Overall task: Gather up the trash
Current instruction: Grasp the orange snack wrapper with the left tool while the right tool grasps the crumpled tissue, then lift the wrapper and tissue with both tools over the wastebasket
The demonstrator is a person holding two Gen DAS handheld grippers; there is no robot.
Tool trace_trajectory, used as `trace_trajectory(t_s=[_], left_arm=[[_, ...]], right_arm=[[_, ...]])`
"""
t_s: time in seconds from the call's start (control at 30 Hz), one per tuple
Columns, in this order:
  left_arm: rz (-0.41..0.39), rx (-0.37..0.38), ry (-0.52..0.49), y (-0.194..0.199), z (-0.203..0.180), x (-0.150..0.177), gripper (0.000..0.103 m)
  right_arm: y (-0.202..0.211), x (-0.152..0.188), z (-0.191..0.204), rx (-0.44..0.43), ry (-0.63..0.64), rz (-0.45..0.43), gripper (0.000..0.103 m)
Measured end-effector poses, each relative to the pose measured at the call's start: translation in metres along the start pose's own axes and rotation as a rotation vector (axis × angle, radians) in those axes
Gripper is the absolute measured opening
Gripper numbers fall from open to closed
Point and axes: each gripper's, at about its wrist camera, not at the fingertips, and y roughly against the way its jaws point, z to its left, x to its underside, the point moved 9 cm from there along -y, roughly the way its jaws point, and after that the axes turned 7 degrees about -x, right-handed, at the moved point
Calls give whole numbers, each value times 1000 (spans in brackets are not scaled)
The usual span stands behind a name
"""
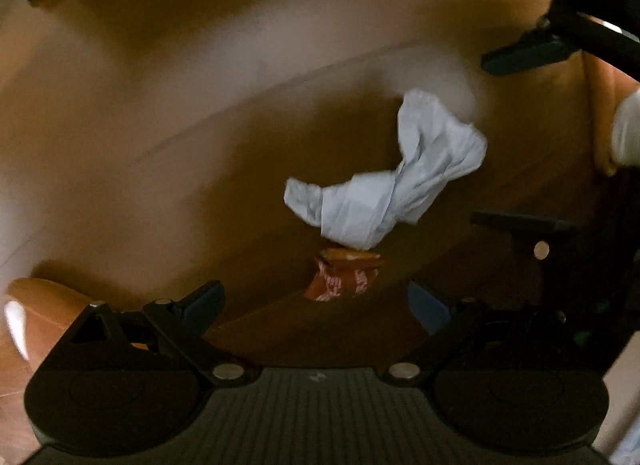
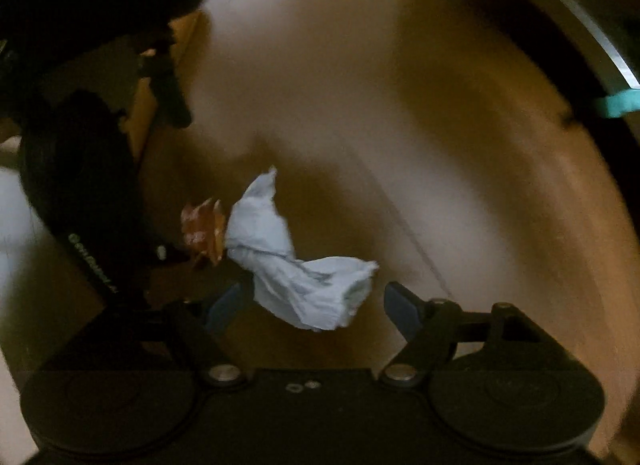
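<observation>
Left wrist view: the left gripper [image 1: 316,301] is hovering over a brown surface [image 1: 160,145], its 2 fingers spread and holding nothing. A tissue [image 1: 384,189] and a wrapper [image 1: 344,277] are lying just ahead, touching. The right gripper [image 1: 516,137] is showing partly cut off.

Right wrist view: the right gripper [image 2: 316,305] is gaping wide, the tissue [image 2: 296,261] lying between its fingertips, ungripped. The wrapper [image 2: 202,231] is blurring beside the dark left gripper [image 2: 80,169].

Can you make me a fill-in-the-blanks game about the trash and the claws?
1. The twisted paper tissue is coloured ____.
2. The crumpled wrapper touching the tissue is coloured ____.
3. The left claw has its two fingers spread ____.
4. Both pieces of trash lie on a brown ____ surface.

Missing words: white; orange; open; wooden
</observation>
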Motion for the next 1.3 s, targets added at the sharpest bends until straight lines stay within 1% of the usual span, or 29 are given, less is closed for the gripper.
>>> trace_trajectory(t_s=[0.07, 0.13, 0.2, 0.23, 0.27, 0.33, 0.4, 0.47, 0.5, 0.6, 0.63, 0.67, 0.7, 0.73, 0.77, 0.8, 0.9, 0.97, 1.03, 1.2, 1.3], left_arm=[[14, 13, 13, -14, 1, 1, 98], [31, 21, 0, -29, 0, 2, 98], [40, 25, -18, -40, -2, 4, 98], [35, 32, -29, -45, -5, 4, 98], [26, 29, -41, -47, -7, 3, 95], [14, 30, -55, -52, -10, 1, 91], [-5, 22, -56, -52, -12, 0, 91], [-19, 19, -90, -52, -17, 2, 90], [-27, 17, -91, -51, -17, 2, 87], [-37, 2, -77, -48, -14, 2, 75], [-42, -8, -75, -47, -14, 1, 67], [-50, -15, -73, -44, -17, 1, 53], [-58, -18, -74, -42, -17, 0, 46], [-59, -12, -70, -42, -18, -1, 42], [-61, 0, -58, -41, -18, -2, 36], [-63, 5, -50, -40, -17, -3, 36], [-82, -17, -24, -28, -6, -12, 33], [-104, -16, 15, -15, 2, -19, 33], [-134, -29, 33, 1, 9, -27, 32], [-228, -48, 77, 57, 22, -37, 32], [-281, -69, 85, 98, 27, -39, 32]], right_arm=[[-13, 3, 1, -4, 16, 11, 74], [-23, 4, 2, -11, 28, 22, 72], [-34, 8, -2, -14, 29, 39, 66], [-38, 9, -4, -12, 33, 41, 62], [-41, 9, -6, -9, 32, 41, 59], [-44, 9, -10, -7, 20, 39, 56], [-48, 7, -13, -17, 4, 34, 53], [-50, 7, -13, -24, -5, 25, 46], [-50, 6, -13, -24, -4, 18, 44], [-48, 6, -14, -29, -38, 1, 31], [-46, 7, -15, -28, -54, -3, 23], [-45, 7, -18, -23, -68, -7, 16], [-43, 7, -20, -17, -86, -12, 15], [-39, 5, -23, -11, -101, -19, 12], [-37, 5, -25, -2, -116, -24, 9], [-33, 5, -28, 6, -136, -31, 9], [-16, 4, -39, 32, -218, -67, 7], [0, 4, -45, 44, -275, -96, 6], [17, 2, -50, 57, -322, -121, 6], [72, -4, -54, 106, -398, -194, 6], [111, -11, -48, 124, -432, -251, 6]])
